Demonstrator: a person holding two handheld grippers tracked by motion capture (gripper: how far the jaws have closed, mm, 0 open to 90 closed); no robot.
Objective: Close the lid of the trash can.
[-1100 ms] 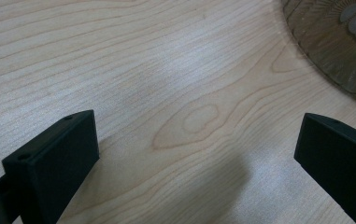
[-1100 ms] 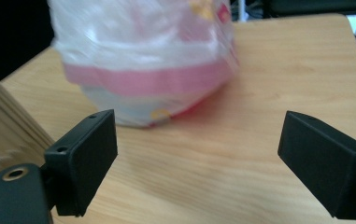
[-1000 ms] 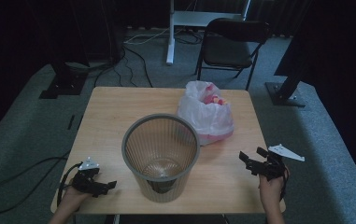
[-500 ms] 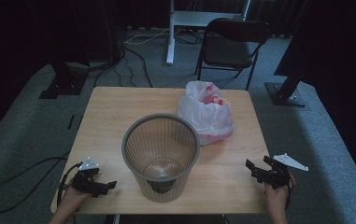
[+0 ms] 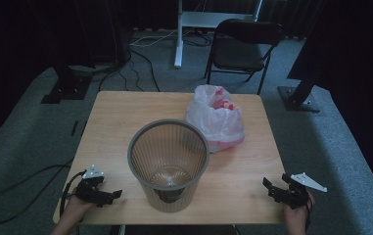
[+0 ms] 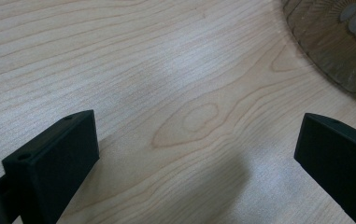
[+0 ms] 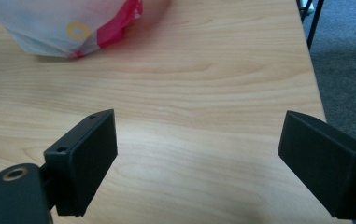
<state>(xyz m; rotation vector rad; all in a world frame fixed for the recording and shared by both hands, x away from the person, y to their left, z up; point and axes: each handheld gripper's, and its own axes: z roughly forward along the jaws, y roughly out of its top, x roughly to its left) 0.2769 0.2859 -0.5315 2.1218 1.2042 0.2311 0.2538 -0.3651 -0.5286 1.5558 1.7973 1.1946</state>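
Both grippers sit at the near edge of the table (image 5: 125, 117), holding nothing. My left gripper (image 5: 109, 195) is by the near-left corner, jaws wide apart over bare wood in the left gripper view. My right gripper (image 5: 273, 188) is by the near-right corner, jaws just as wide apart, nothing between them.

Key relation: the plastic bag (image 5: 217, 122) lies ahead of the right gripper and off to its left, toward the far-right part of the table. In the right gripper view the plastic bag (image 7: 63, 25) sits at top left, well beyond the jaw tips, so the jaws point past it on its right side. I'd judge the right hand is the nearer one; the left has the bin in its way.

The bin (image 5: 168, 161) stands upright in the middle of the table, toward the near edge, between the two grippers. The bag lies just behind its far-right side; I can't tell if they touch. The bin's ribbed base (image 6: 339, 42) shows at the top right of the left gripper view, so it's ahead and to the right of those jaws.

The bag is a soft lump, white with red inside, no clear long axis, knotted top toward the far edge.

Surface: pale wood, flat, otherwise bare. Room: dim, grey carpet, a folding chair (image 5: 240, 46) beyond the far edge, cables on the floor.
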